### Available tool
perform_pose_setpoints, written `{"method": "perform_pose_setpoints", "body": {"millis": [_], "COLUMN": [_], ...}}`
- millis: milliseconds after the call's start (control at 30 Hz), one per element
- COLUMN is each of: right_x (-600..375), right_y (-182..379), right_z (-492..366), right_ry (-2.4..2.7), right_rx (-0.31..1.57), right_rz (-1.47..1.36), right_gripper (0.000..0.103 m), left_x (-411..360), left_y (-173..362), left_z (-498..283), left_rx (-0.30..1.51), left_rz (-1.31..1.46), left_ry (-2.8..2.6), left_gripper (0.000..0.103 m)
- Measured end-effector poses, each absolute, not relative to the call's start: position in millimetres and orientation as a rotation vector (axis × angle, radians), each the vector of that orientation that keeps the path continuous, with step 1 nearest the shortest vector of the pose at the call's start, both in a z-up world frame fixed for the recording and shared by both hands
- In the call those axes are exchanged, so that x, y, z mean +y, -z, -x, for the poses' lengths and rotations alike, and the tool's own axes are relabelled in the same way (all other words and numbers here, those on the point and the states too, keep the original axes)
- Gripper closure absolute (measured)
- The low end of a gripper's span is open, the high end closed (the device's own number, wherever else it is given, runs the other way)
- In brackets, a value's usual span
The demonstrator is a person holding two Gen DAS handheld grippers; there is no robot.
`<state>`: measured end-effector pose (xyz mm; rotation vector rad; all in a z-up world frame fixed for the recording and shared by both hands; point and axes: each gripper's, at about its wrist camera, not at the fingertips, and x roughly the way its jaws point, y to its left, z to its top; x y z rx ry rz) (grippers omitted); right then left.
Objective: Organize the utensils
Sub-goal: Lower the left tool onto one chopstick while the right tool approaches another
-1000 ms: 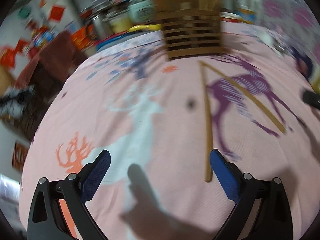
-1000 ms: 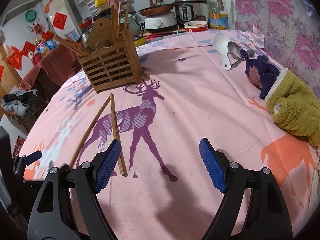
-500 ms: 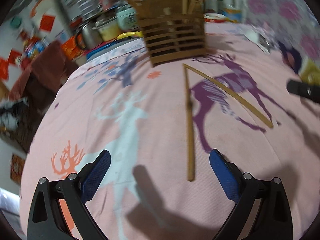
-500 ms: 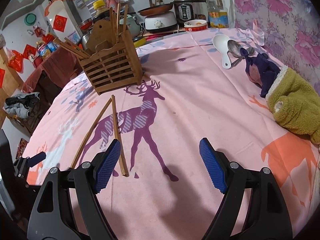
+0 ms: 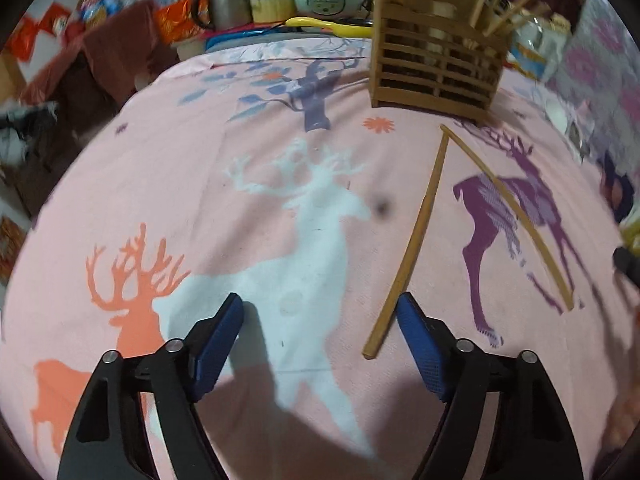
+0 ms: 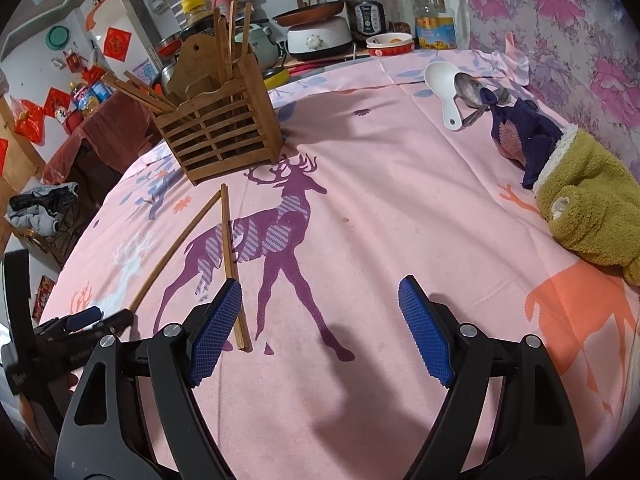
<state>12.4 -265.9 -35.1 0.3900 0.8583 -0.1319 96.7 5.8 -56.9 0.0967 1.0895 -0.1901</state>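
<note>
Still early: two loose chopsticks wait on the cloth while the holder stands partly filled.

Several sticks already stand in the slatted wooden utensil holder (image 6: 224,120) at the far side of the pink deer-print tablecloth (image 6: 400,220); two long bamboo chopsticks (image 5: 412,240) lie in a V just before it, and a white plastic spoon (image 6: 440,84) with a metal spoon (image 6: 470,92) rests far right beside a green-and-purple plush toy (image 6: 580,192). The left gripper (image 5: 320,312) has just been closing, jaws apart and pinching nothing, the nearer stick's end between them and close to one blue pad. The right gripper (image 6: 320,300) hovers, spread and empty. Judging by this, most sorting remains.
</note>
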Motion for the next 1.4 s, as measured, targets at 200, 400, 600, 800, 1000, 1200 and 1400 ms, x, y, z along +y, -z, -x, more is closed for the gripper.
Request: {"method": "perform_pose_setpoints", "body": {"millis": [200,400,600,800,1000,1200,1400], "right_x": [-264.6,-264.4,-259.1,-237.8,-206.5,-201.5,-194.5], "right_y": [35.0,36.7,38.3,38.8,45.8,49.8,55.7], "right_z": [-12.7,-14.4,-16.1,-18.4,-21.2,-21.6,-24.6], "right_ry": [0.129,0.128,0.116,0.046,-0.021,-0.030,-0.041], "right_rx": [0.860,0.869,0.883,0.899,0.940,0.963,0.987], "right_rz": [-0.383,-0.380,-0.353,-0.264,-0.127,-0.094,-0.058], "right_gripper": [0.024,0.024,0.024,0.025,0.042,0.052,0.065], "left_x": [-17.3,-20.0,10.6,-4.1,2.8,2.2,2.5], "left_y": [55.3,53.6,52.3,53.1,53.7,55.6,55.9], "left_z": [-85.0,-81.8,-90.2,-85.6,-88.6,-89.4,-89.1], "left_rx": [1.054,1.046,1.074,1.051,1.067,1.072,1.073], "left_rz": [-0.209,-0.198,-0.062,-0.159,-0.116,-0.130,-0.134], "left_ry": [0.243,0.287,0.201,0.193,0.209,0.191,0.184], "left_gripper": [0.042,0.091,0.095,0.089,0.062,0.046,0.044]}}
